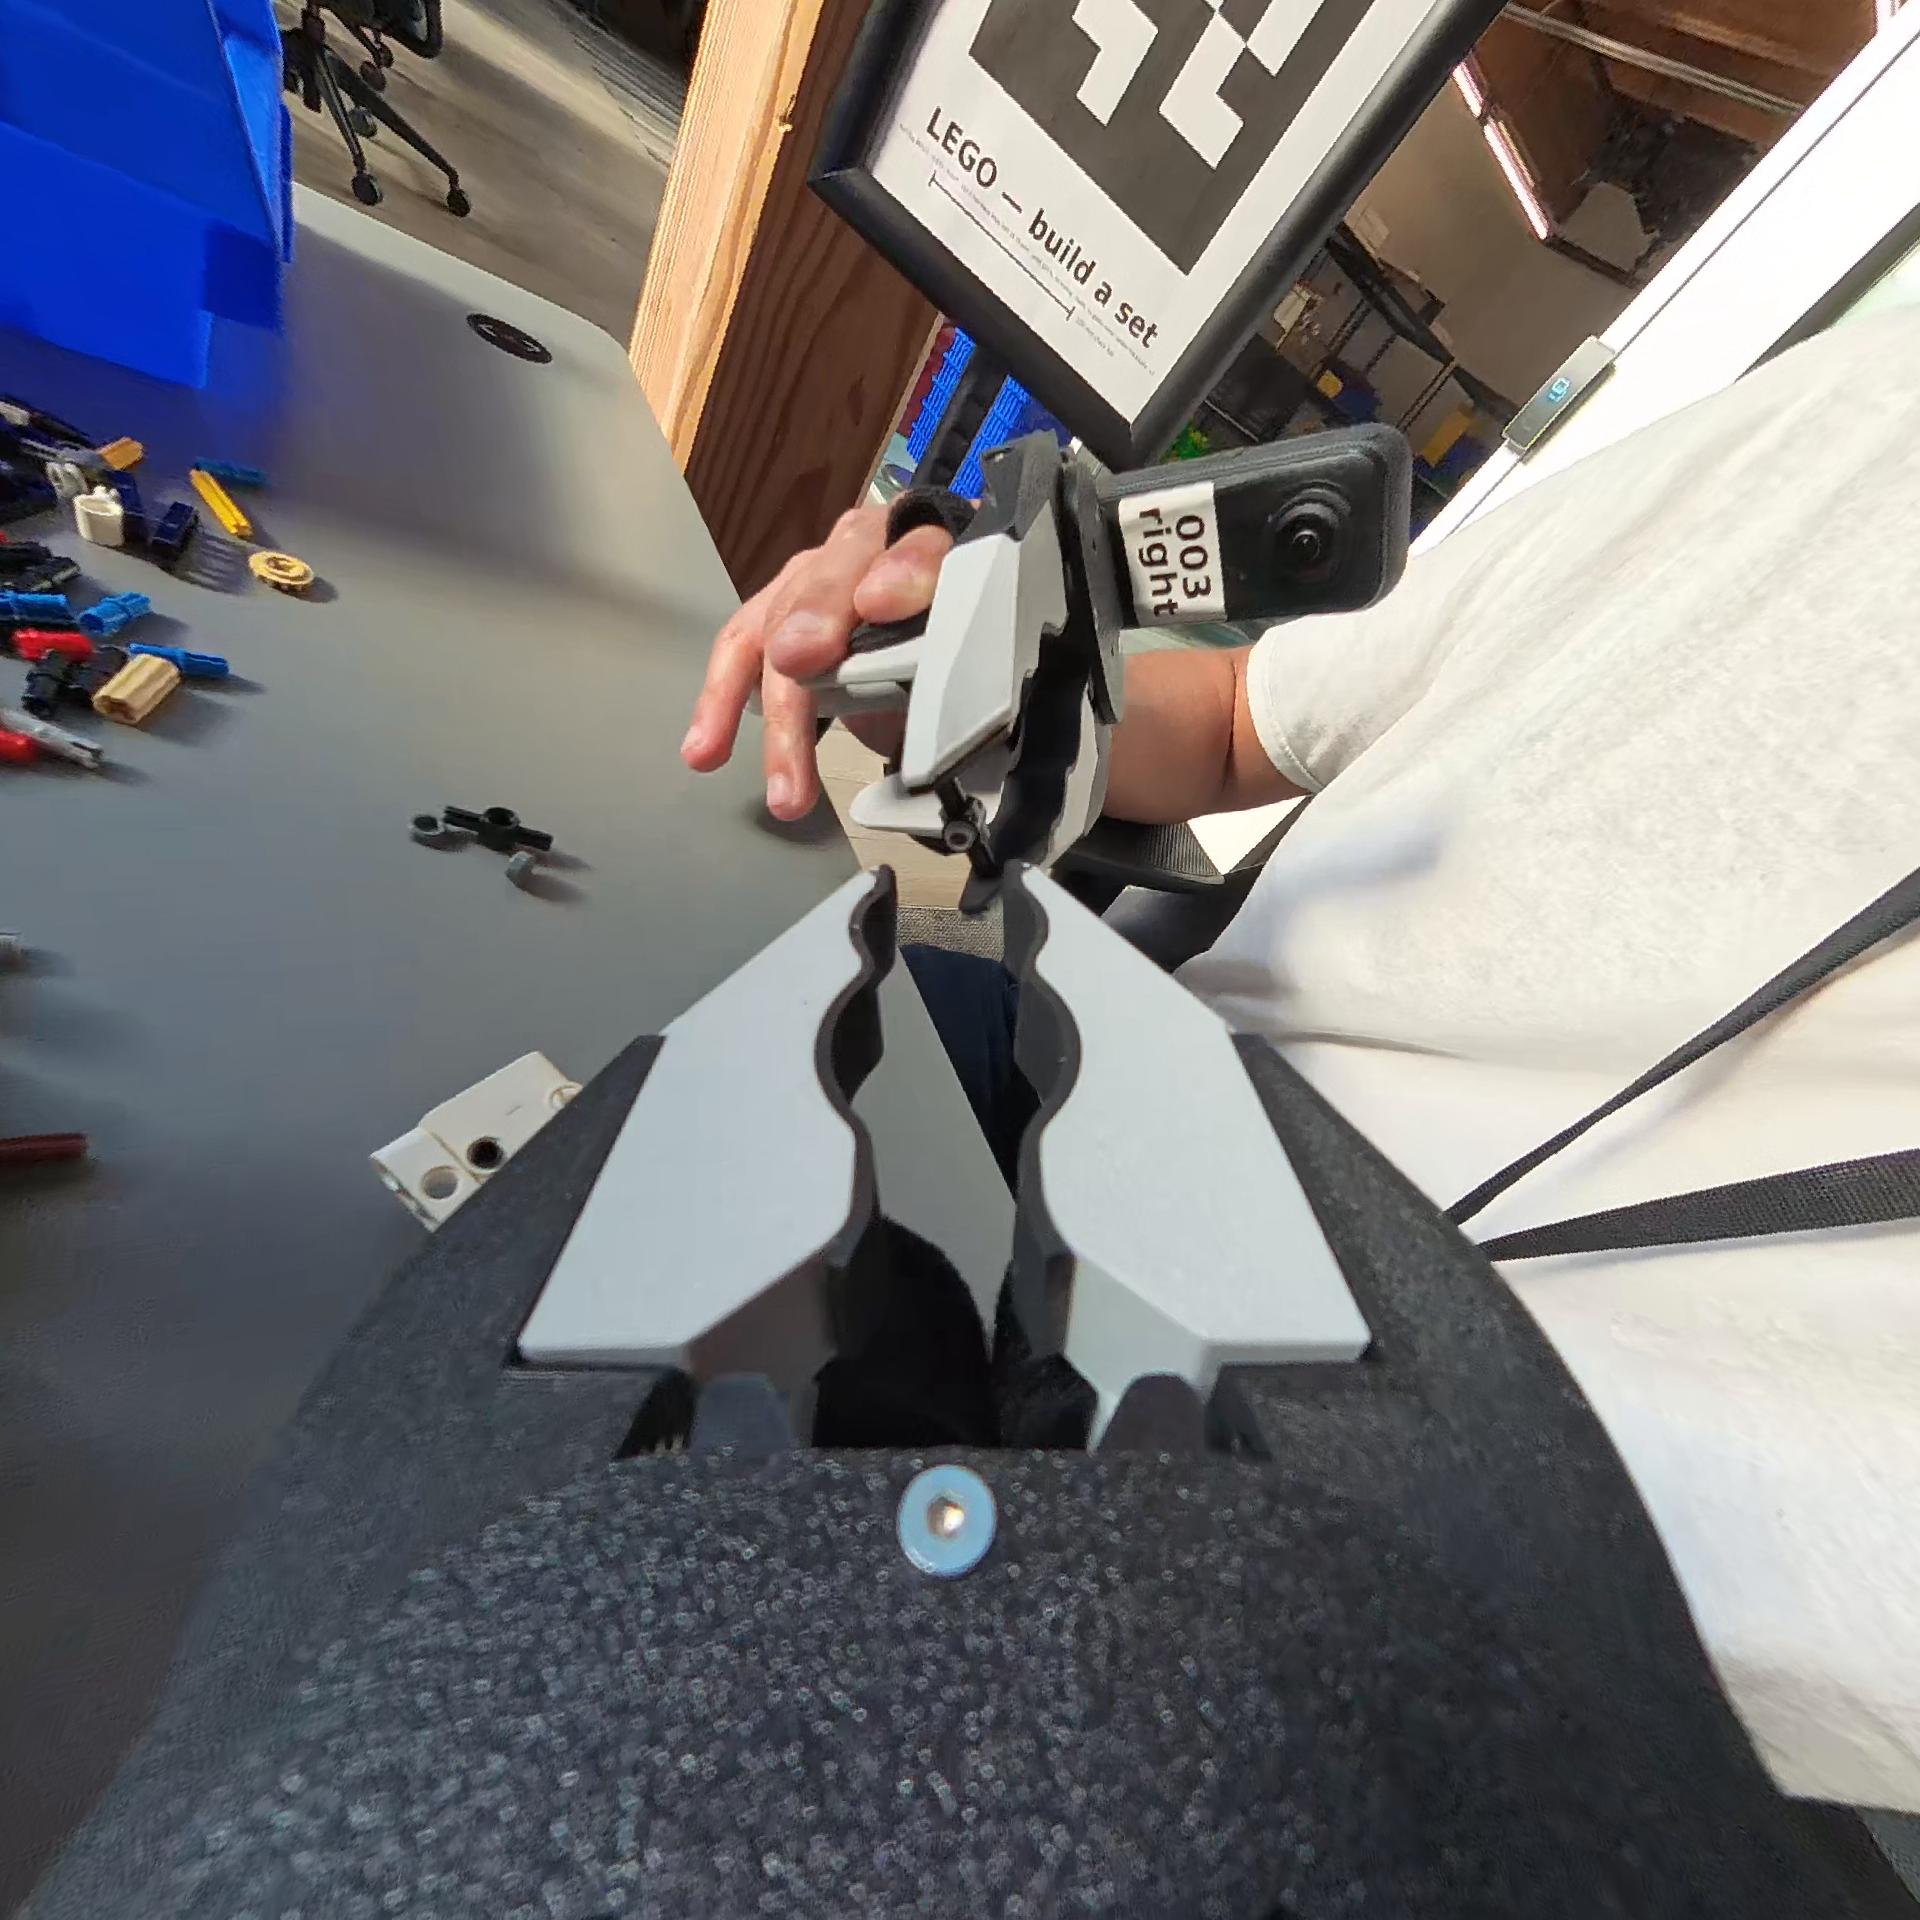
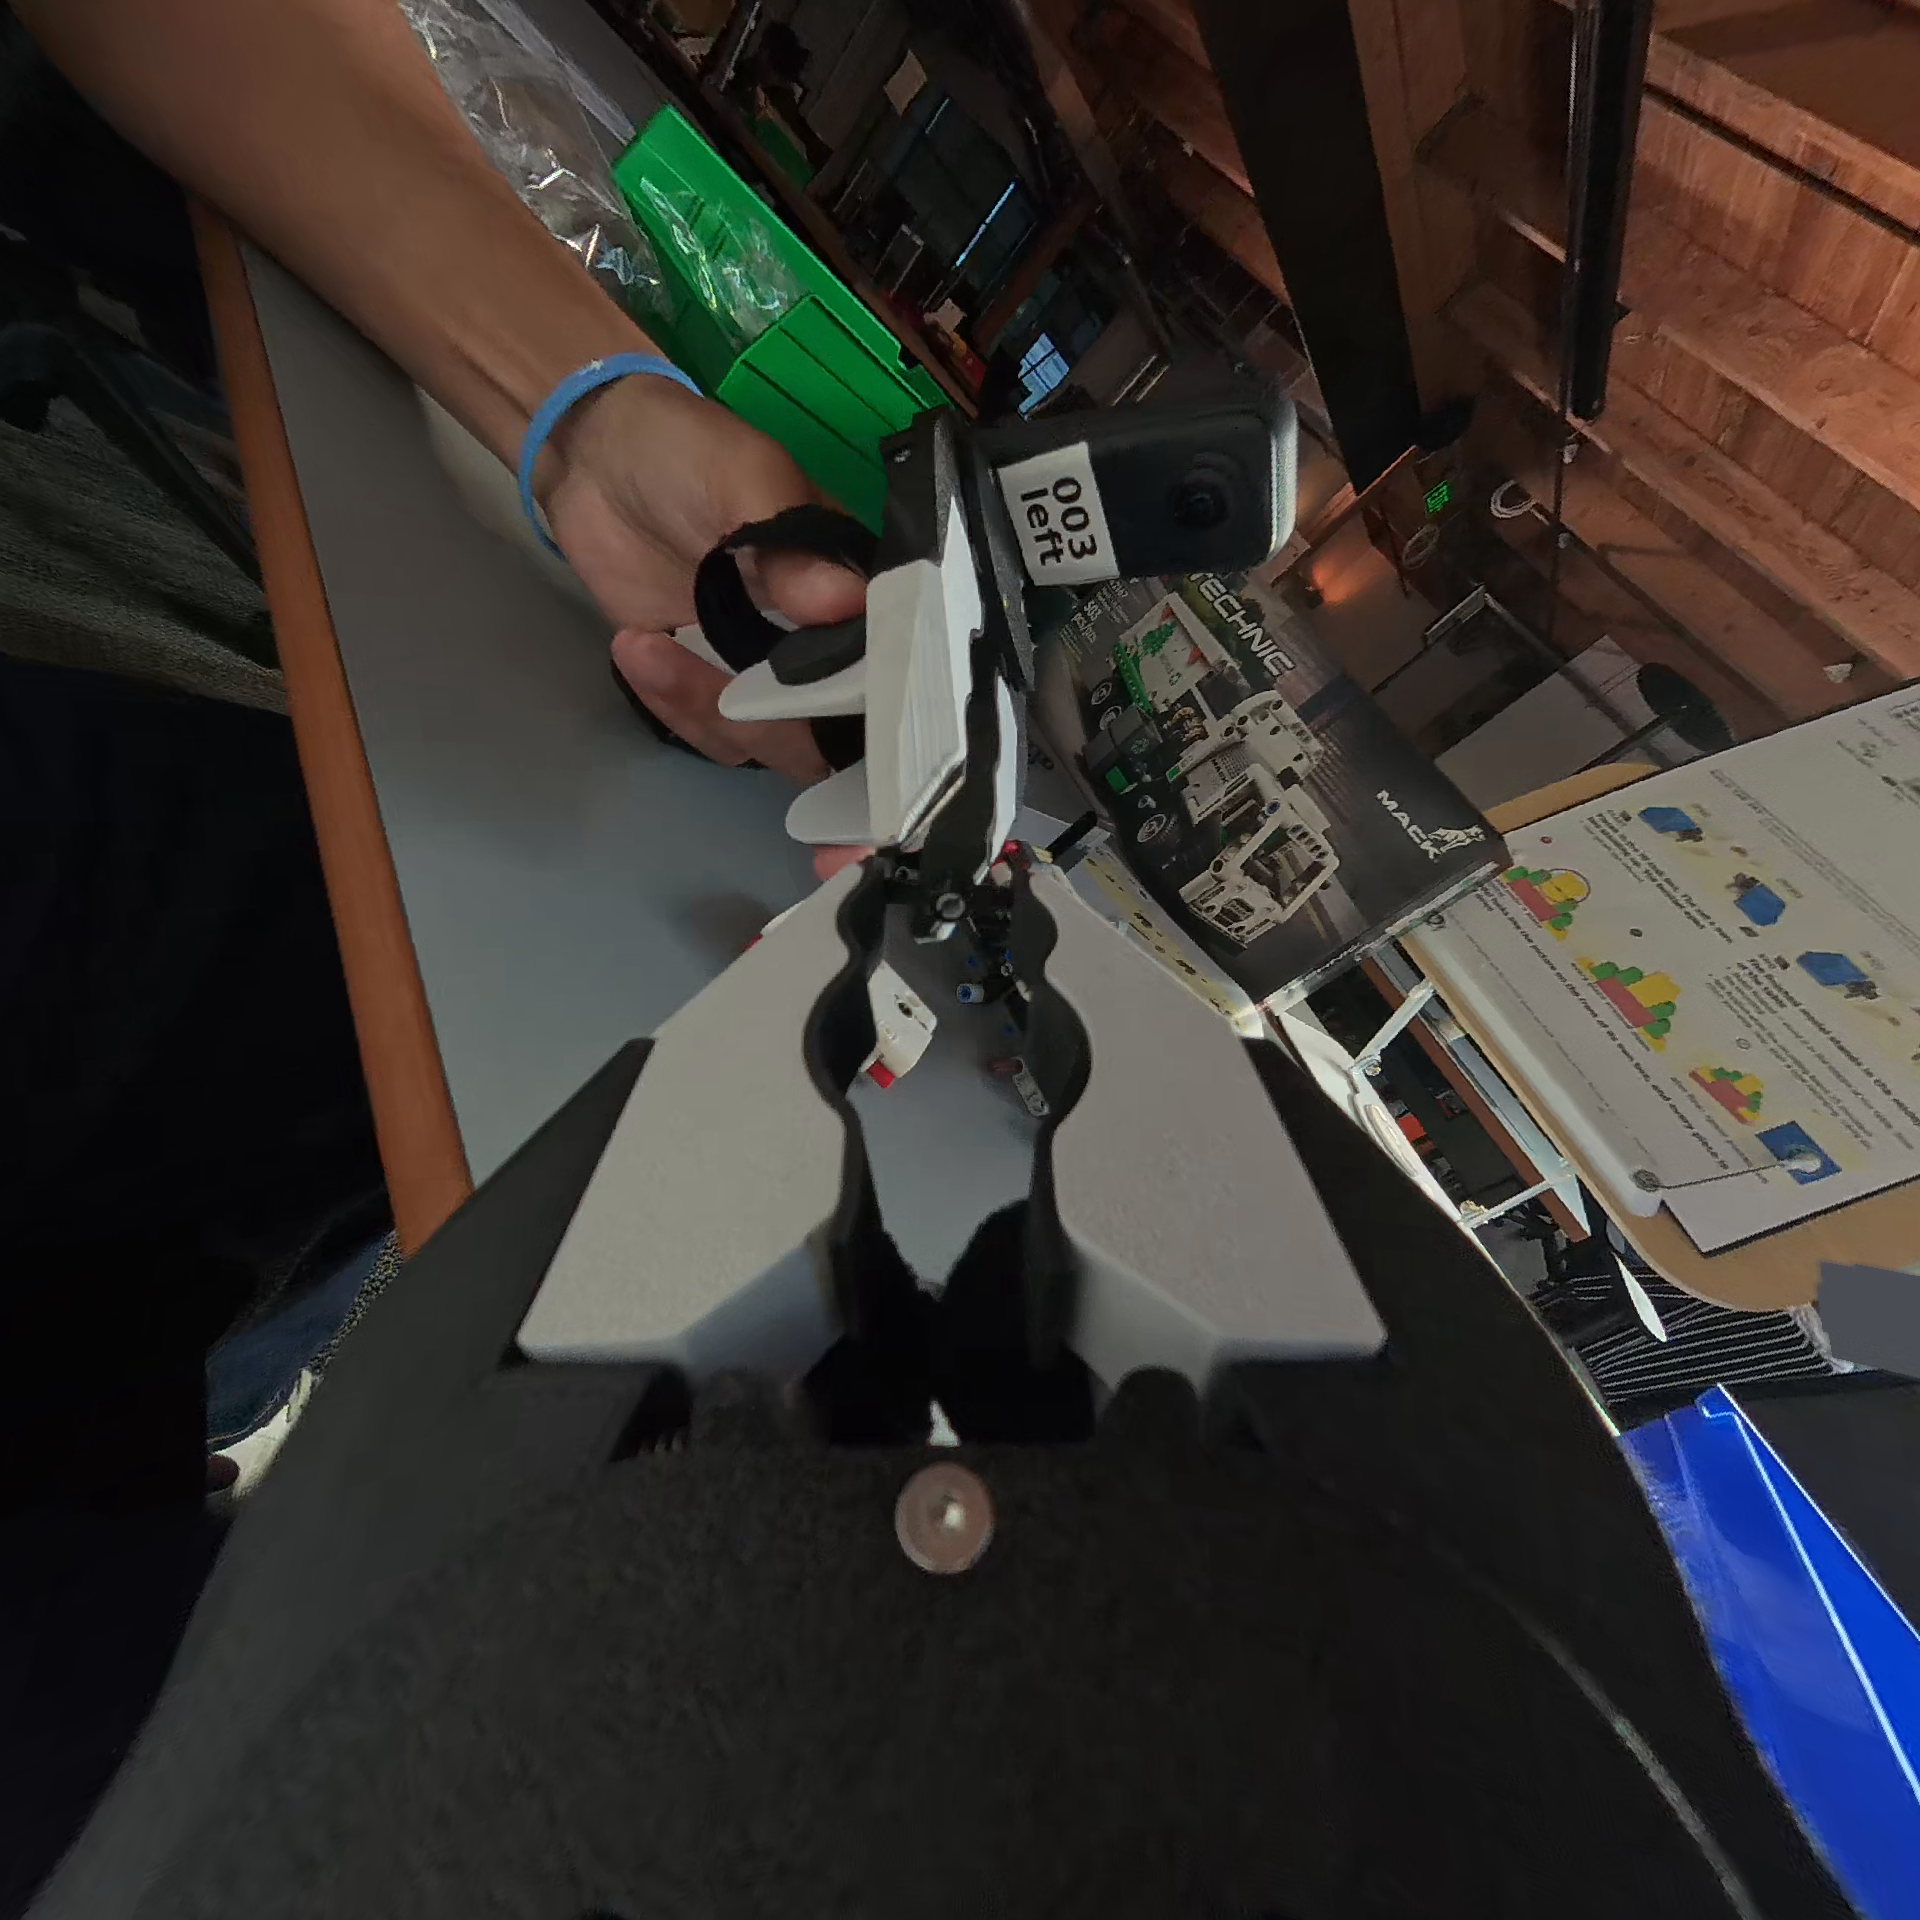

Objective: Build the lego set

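1. A workshop-like hall: wooden beams (image 2: pixel 1714 312) overhead and stocked shelving (image 1: pixel 1382 343) behind.
2. A grey bench (image 1: pixel 436 644) strewn with small plastic building parts (image 1: pixel 114 623), beside blue bins (image 1: pixel 135 177).

Writing visible, not copied here:
- Framed sign (image 1: pixel 1122 156): blk/wht marker pattern, bold line + small print below.
- White sticker (image 1: pixel 1169 566) on blk camera, left wrist view: short code + word.
- Same kind of sticker (image 2: pixel 1060 520), right wrist view.
- Dark box (image 2: pixel 1278 790) w/ truck pic: brand lettering.
- Instruction sheet (image 2: pixel 1714 987): small print, brick drawings.
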A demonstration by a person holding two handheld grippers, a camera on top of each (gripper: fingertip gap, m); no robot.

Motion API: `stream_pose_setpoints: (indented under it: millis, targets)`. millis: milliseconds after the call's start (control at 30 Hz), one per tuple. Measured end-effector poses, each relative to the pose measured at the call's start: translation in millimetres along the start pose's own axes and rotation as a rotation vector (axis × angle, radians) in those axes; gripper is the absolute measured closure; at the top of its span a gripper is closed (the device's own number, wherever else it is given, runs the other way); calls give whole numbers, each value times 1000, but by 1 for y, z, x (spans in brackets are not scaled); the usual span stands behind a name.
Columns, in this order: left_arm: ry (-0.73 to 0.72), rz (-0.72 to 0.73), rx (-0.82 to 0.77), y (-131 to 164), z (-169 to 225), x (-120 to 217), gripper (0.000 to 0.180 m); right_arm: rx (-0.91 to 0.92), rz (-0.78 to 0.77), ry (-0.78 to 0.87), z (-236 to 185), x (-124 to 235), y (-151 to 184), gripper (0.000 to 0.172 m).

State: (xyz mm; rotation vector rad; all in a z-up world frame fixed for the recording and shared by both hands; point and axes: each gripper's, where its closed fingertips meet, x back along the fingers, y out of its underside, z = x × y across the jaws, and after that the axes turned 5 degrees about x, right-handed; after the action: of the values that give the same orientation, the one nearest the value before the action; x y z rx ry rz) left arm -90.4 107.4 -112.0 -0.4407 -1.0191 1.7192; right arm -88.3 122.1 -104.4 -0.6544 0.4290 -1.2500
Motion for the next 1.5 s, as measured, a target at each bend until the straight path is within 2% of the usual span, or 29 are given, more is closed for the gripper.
stream_pose_setpoints:
  millis: [267, 367, 467, 533, 633, 700, 767, 833, 967, 1100, 1233, 1333, 1433, 1500]
  targets:
    - [60, 26, 59, -2, 7, -2, 176, 22, -3, 48, 0, -10, -5, 149]
    - [37, 8, 77, 0, 2, -1, 177, -68, -69, 49, -2, -10, 0, 149]
    - [-41, -12, 22, -1, -6, 5, 177, -117, -89, 18, -7, -2, 3, 140]
    - [-125, -49, -41, 2, -15, 8, 176, -213, -97, -31, -6, 4, 7, 139]
    - [-231, -151, -195, 14, -22, 5, 176, -501, -81, -125, 2, 4, 10, 142]
    - [-256, -179, -290, 18, -19, 0, 176, -678, -52, -199, 2, 2, 7, 145]
    - [-266, -195, -368, 21, -14, -5, 176, -759, -35, -302, -10, 1, 2, 146]
    - [-295, -207, -427, 21, -13, -7, 176, -754, -25, -300, -12, 0, 0, 148]
    - [-301, -189, -472, 17, -7, -9, 176, -704, -7, -265, -10, 0, -4, 170]
    - [-308, -187, -477, 17, -8, -10, 176, -684, -22, -271, -10, 1, -1, 171]
    - [-274, -126, -435, 8, -5, -3, 176, -748, -16, -265, -2, 2, 3, 172]
    - [-257, -140, -439, 8, -4, -3, 176, -811, -17, -282, 0, 0, 7, 172]
    - [-328, -165, -463, 8, -17, -1, 176, -845, -79, -269, 2, -7, 18, 172]
    - [-427, -174, -471, 5, -34, 6, 176, -878, -103, -285, 2, -9, 22, 157]
